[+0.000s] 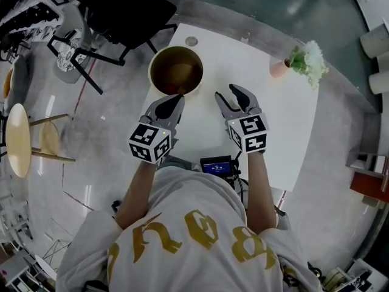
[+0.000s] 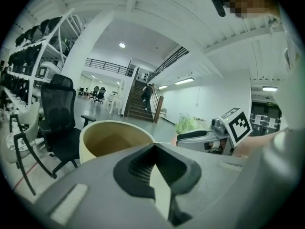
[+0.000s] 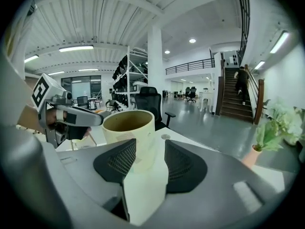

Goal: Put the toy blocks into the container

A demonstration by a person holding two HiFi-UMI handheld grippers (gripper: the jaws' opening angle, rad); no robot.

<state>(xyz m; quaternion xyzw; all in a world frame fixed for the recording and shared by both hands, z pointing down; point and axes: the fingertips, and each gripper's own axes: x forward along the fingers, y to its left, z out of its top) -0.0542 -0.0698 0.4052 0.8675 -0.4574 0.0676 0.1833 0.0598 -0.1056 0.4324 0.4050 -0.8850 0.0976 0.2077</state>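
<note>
Jaws clenched empty on left gripper (image 1: 177, 98), parted on right gripper (image 1: 225, 91). Risks knocking the container (image 1: 151, 78), left tip just beside its rim.

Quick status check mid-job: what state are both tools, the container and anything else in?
Left tool: shut, empty.
Right tool: open, empty, pointed at the container.
Container: upright, open-topped; contents unclear.
Potted plant: upright on the table.
Small screen: lit.

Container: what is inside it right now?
Only the brown inside of the container shows in the head view; no contents can be made out. The left gripper covers its near edge, and both gripper views reach only the upper inner wall.
</note>
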